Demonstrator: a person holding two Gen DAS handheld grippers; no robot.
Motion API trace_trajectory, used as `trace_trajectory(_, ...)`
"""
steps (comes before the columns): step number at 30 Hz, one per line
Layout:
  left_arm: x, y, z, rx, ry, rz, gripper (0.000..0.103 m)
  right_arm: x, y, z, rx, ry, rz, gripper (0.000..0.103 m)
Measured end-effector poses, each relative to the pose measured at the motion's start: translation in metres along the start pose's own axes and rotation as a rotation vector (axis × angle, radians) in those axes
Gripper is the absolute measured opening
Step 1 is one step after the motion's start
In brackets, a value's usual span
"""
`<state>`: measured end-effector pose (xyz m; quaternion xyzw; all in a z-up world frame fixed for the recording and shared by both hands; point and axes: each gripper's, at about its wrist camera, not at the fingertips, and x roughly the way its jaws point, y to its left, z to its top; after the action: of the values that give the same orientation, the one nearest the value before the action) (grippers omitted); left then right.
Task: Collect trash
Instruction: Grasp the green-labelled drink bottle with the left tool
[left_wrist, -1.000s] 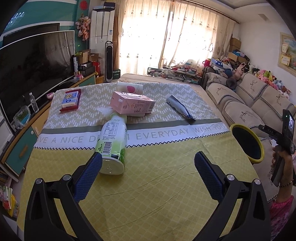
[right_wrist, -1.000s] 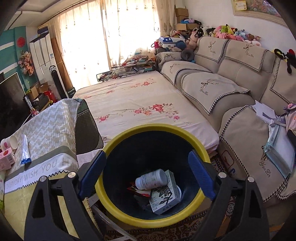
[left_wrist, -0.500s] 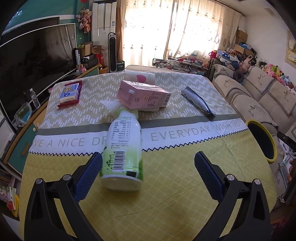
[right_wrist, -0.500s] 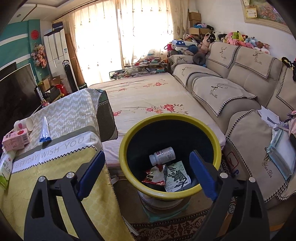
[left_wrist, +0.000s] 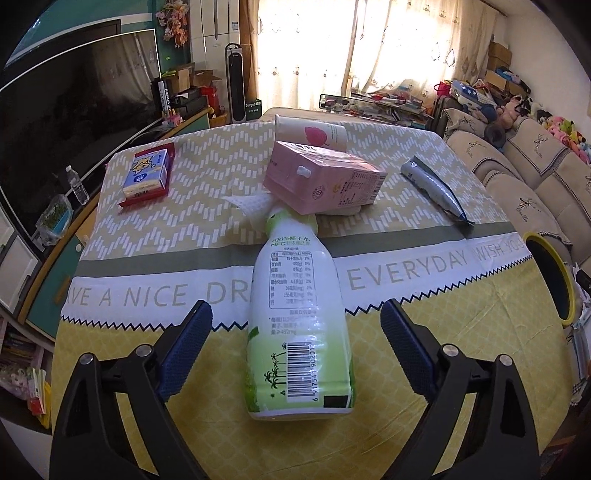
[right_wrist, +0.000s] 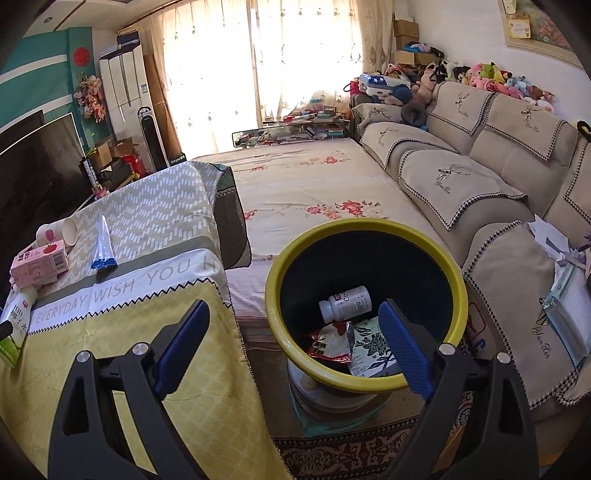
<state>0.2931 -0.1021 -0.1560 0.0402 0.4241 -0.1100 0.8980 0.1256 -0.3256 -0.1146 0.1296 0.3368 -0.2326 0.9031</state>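
Green-and-white plastic coconut-water bottle (left_wrist: 300, 317) lies on its side between the wide-open left gripper (left_wrist: 295, 341) jaws, apparently untouched. Pink drink carton (left_wrist: 323, 179) beyond its cap. Right gripper (right_wrist: 293, 338) agape, empty, above yellow-rimmed black trash bin (right_wrist: 369, 225).

Bottle (left_wrist: 300, 325) label: "100%", "NFC", barcode digits "6 917541 90201" partly read. Tablecloth (left_wrist: 406, 273) band printed "AVE A NICE DR… EVERYDAY WISH YOU". Sofa cover (right_wrist: 546, 332) embroidered, script unclear.
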Motion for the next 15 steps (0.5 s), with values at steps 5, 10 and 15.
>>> trace_trajectory(5, 0.015, 0.003, 0.005, -0.010, 0.060, 0.037, 0.066, 0.000, 0.002, 0.000, -0.005, 0.002, 0.008, 0.088)
trace_trajectory(10, 0.021, 0.000, 0.006, 0.011, 0.101, 0.043, 0.052, 0.002, -0.001, -0.001, 0.010, 0.008, 0.010, 0.088)
trace_trajectory(15, 0.018, -0.002, 0.002, 0.032, 0.105, 0.041, 0.051, 0.003, -0.003, -0.002, 0.017, 0.016, 0.025, 0.088)
